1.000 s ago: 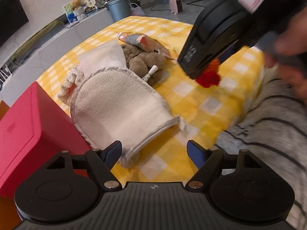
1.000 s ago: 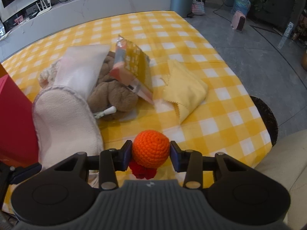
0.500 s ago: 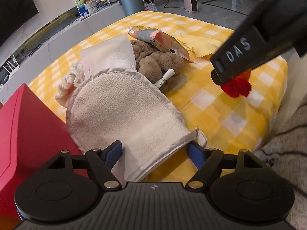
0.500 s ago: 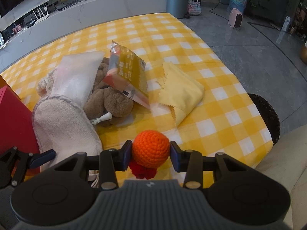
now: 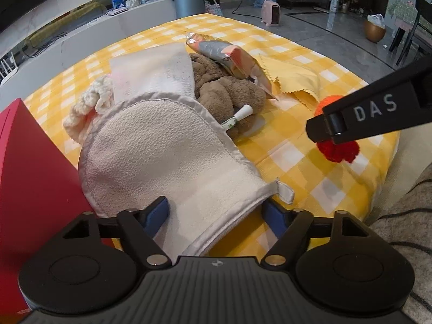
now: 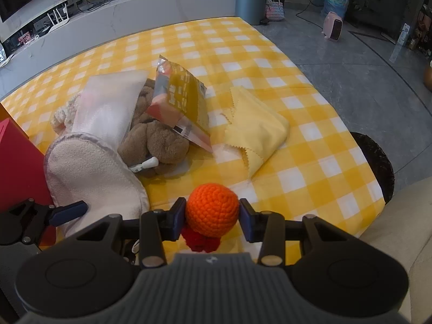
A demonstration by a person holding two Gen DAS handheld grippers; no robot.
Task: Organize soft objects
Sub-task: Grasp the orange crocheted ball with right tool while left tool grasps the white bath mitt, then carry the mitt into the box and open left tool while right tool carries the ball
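My right gripper [image 6: 212, 217] is shut on an orange crocheted ball [image 6: 212, 209] with a red crocheted part [image 6: 199, 241] hanging below it, held above the table's near edge; the toy also shows in the left wrist view [image 5: 337, 151]. My left gripper [image 5: 216, 212] is open, its blue pads on either side of the open end of a cream bath mitt [image 5: 167, 151] that lies on the yellow checked tablecloth [image 6: 310, 162]. Behind the mitt lie a brown plush toy [image 6: 156, 140], a white cloth [image 5: 154, 73] and a cream crocheted piece [image 5: 89, 105].
A red box [image 5: 29, 175] stands at the left beside the mitt. A snack bag [image 6: 181, 108] leans on the plush, with a white tube [image 5: 237, 117] against it. A folded yellow cloth [image 6: 253, 132] lies to the right. A dark round stool [image 6: 375, 159] stands past the table's right edge.
My left gripper has moved forward, so the mitt's open end now lies between its pads. My right gripper has drawn back and to the right, still holding the ball.
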